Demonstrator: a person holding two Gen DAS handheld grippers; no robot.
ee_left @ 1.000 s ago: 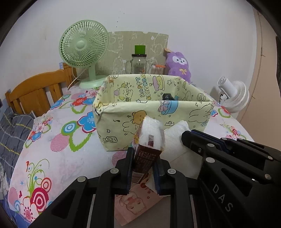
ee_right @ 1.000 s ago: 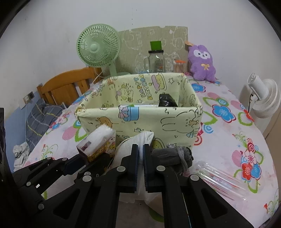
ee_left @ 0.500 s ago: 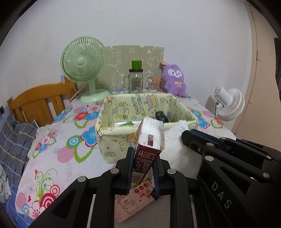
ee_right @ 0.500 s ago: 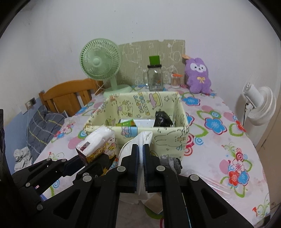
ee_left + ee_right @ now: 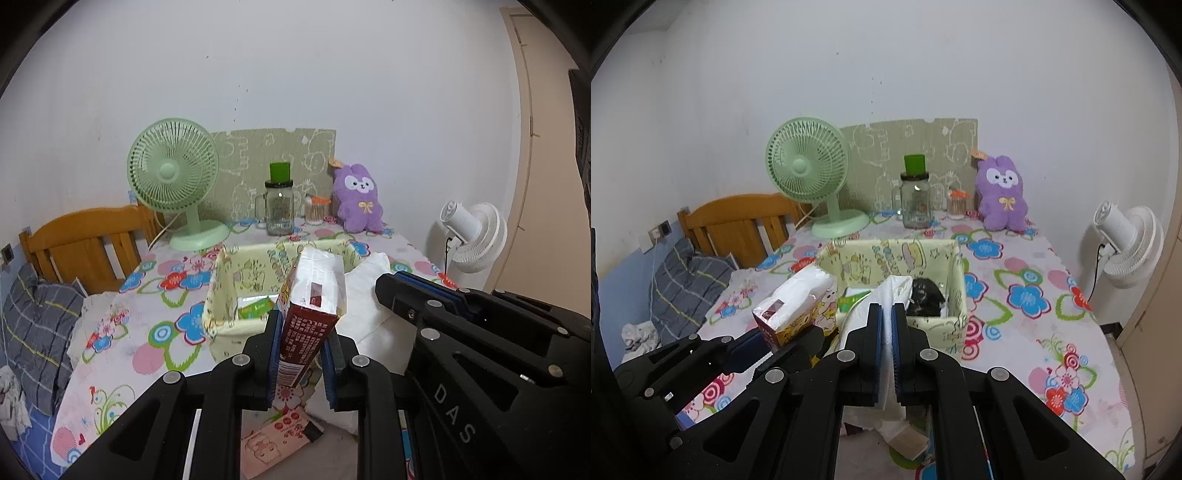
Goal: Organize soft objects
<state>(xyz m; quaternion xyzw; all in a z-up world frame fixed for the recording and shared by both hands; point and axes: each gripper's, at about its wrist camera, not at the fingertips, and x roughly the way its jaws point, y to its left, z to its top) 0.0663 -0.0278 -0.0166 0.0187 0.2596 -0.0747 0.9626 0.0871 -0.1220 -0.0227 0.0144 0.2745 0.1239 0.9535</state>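
My left gripper (image 5: pixel 301 326) is shut on a soft tissue pack (image 5: pixel 314 291) with a white top and a red-brown end, held in the air. The same pack (image 5: pixel 798 302) shows at the left of the right wrist view. My right gripper (image 5: pixel 886 312) is shut on a white soft sheet (image 5: pixel 895 286) that hangs between and below its pads. Both are above the near side of a pale yellow cartoon-print fabric box (image 5: pixel 886 254), also seen as the box (image 5: pixel 221 291). Inside the box lie a black bundle (image 5: pixel 925 295) and a green packet (image 5: pixel 255 306).
At the back of the floral tablecloth (image 5: pixel 1015 295) stand a green fan (image 5: pixel 809 166), a glass jar (image 5: pixel 916 199), a small tub of swabs (image 5: pixel 956 205) and a purple plush (image 5: pixel 1003 192). A white fan (image 5: pixel 1126 251) stands right, a wooden headboard (image 5: pixel 738 221) left. A pink packet (image 5: pixel 273 439) lies below my left gripper.
Both grippers have risen with their loads still gripped. The box now sits lower and smaller in both views, and its inside shows from above.
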